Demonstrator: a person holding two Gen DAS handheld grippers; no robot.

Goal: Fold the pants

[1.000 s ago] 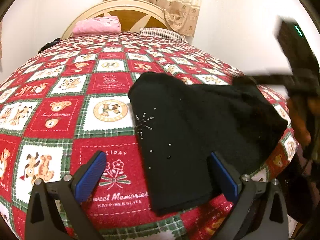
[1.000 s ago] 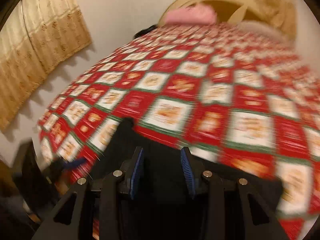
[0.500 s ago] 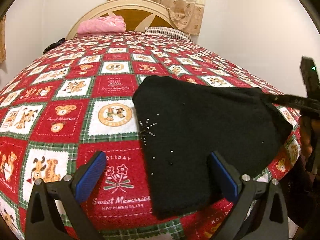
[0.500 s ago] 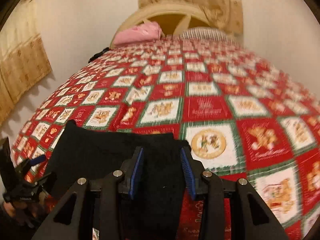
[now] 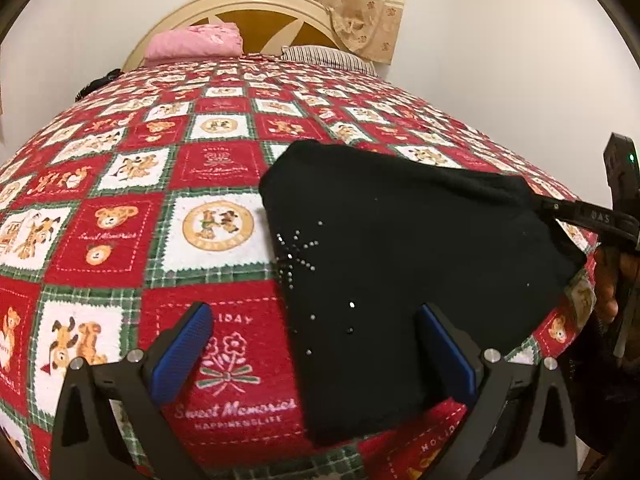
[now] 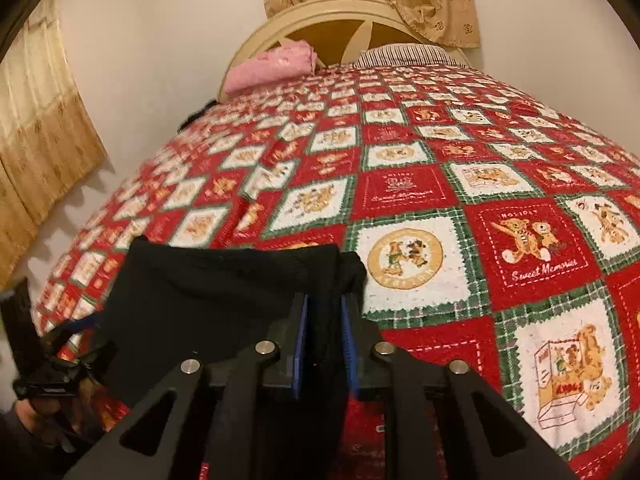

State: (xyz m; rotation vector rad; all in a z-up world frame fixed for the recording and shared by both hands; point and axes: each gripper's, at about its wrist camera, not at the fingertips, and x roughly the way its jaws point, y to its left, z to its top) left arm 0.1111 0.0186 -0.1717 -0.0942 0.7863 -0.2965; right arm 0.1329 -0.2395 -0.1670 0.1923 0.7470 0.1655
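Black pants (image 5: 400, 264) with small shiny studs lie folded on the red patchwork bedspread (image 5: 120, 240), near the bed's front right corner. My left gripper (image 5: 314, 320) hovers open and wide over their near left edge, with nothing between its pads. At the right edge of the left wrist view, my right gripper (image 5: 560, 212) pinches the pants' right corner. In the right wrist view, a fold of the pants (image 6: 224, 288) fills the narrow gap of the right gripper (image 6: 324, 304). Its jaws are closing on that fold.
A pink folded cloth (image 5: 192, 42) and a striped pillow (image 5: 320, 56) lie by the round headboard (image 5: 256, 4). A dark object (image 5: 96, 84) sits at the far left edge. Curtains (image 6: 40, 140) hang on the left wall. The bed drops off just below both grippers.
The right gripper swung round to face the headboard, moved out to the right with the pants' corner and narrowed its jaws. The left gripper has barely moved.
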